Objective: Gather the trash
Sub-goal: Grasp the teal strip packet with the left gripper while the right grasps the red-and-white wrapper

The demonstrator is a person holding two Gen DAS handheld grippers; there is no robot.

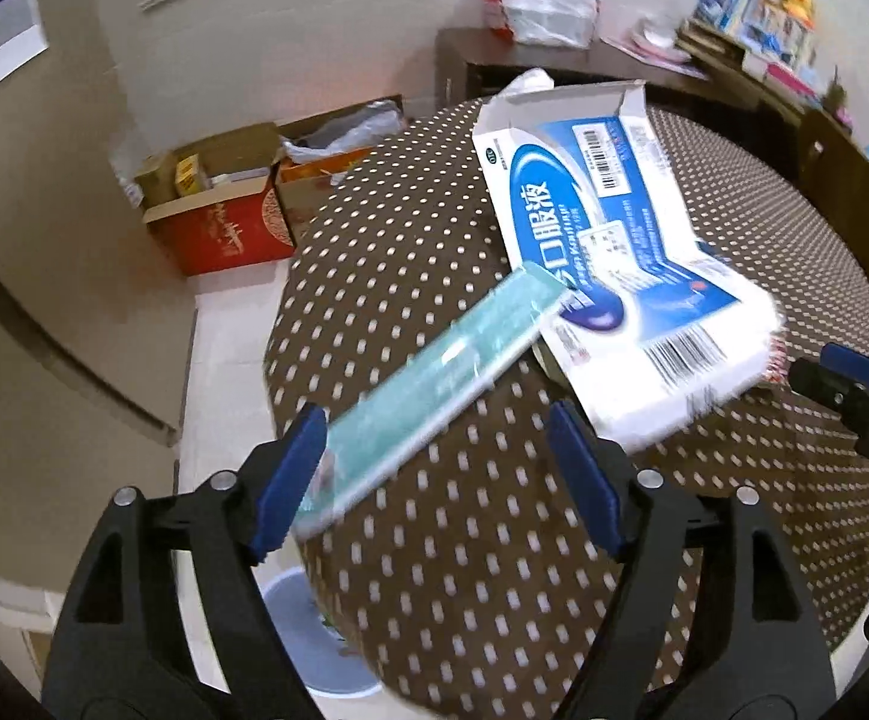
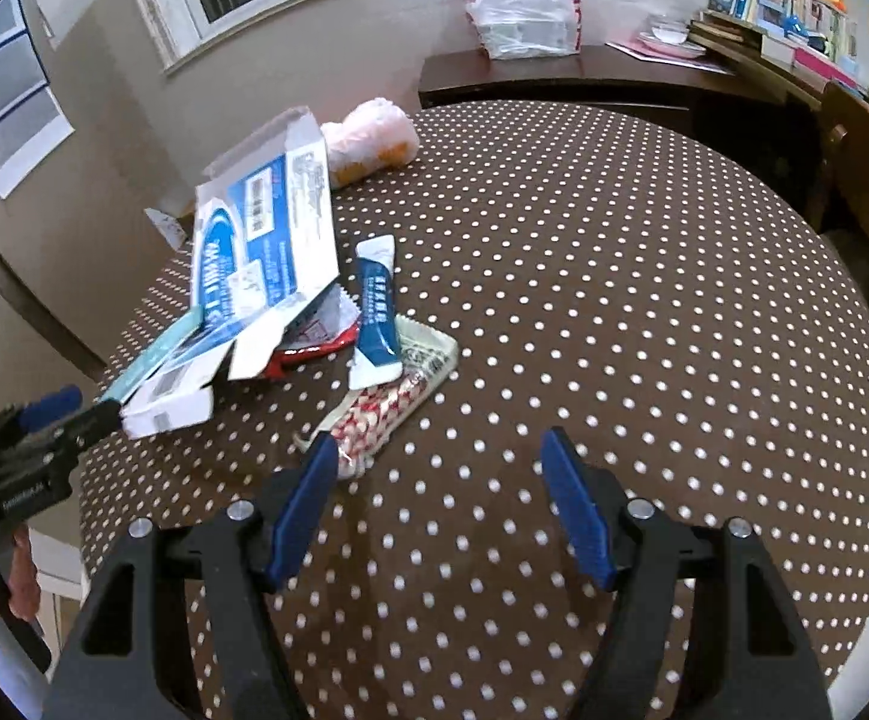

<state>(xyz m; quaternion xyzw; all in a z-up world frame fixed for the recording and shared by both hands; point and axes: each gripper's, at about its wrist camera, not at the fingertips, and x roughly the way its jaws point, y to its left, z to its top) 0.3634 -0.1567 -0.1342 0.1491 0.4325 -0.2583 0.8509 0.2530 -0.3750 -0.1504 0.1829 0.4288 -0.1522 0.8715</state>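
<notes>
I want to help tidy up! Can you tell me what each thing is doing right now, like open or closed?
Left gripper: open, teal packet resting against one finger.
Right gripper: open, holding nothing.
Teal packet: tilted, tip against the box.
Blue and white box: flaps open, propped up, tilted.
Blue sachet: lying on the other wrappers.
Red and white wrapper: lying flat.

**Count of things on and around the dotted table**

One round table (image 2: 614,300) with a dotted brown cloth. On it, the trash: one opened blue-and-white carton (image 2: 266,228), one teal flat box (image 1: 434,384), one dark blue sachet (image 2: 376,312), one red-and-white patterned wrapper (image 2: 380,414), one red-edged wrapper (image 2: 314,342) under the carton, and one pinkish bundle (image 2: 368,138) at the far side. There may be more beneath the carton; that part is hidden. Two grippers: left gripper (image 1: 437,480), right gripper (image 2: 440,504). One white plastic bag (image 2: 521,6) on the far sideboard. Two cardboard boxes (image 1: 224,210) on the floor, left.
</notes>
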